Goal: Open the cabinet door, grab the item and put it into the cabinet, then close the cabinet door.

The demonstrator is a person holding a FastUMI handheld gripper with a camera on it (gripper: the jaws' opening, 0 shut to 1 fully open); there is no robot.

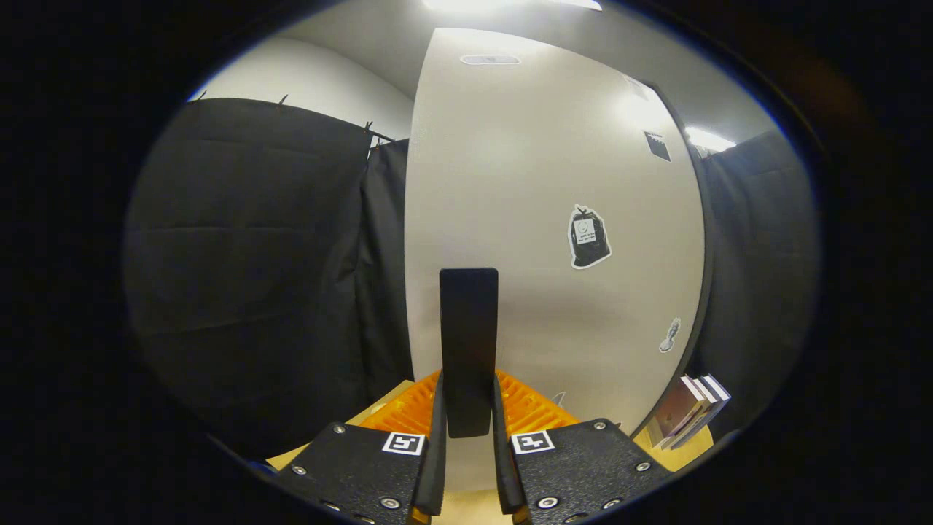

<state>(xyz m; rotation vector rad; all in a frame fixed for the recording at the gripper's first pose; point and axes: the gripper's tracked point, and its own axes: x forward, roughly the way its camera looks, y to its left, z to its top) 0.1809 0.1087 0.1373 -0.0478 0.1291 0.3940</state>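
A white cabinet door (554, 189) stands upright just ahead of me. A black flat handle (469, 328) juts out from it toward me. My gripper (469, 397) is shut on the handle's lower part, with one finger pressed against each side. The fingers (437, 430) hide the handle's lower end. An orange ribbed item (528, 408) lies low on the wooden surface (678, 456) behind the fingers, on both sides of the handle. I cannot tell how far the door is swung.
Two stickers (587, 237) are on the door's face. A few books (689, 415) lean together on the wooden surface to the right, past the door's edge. Black cloth walls (255, 248) hang on both sides of the door.
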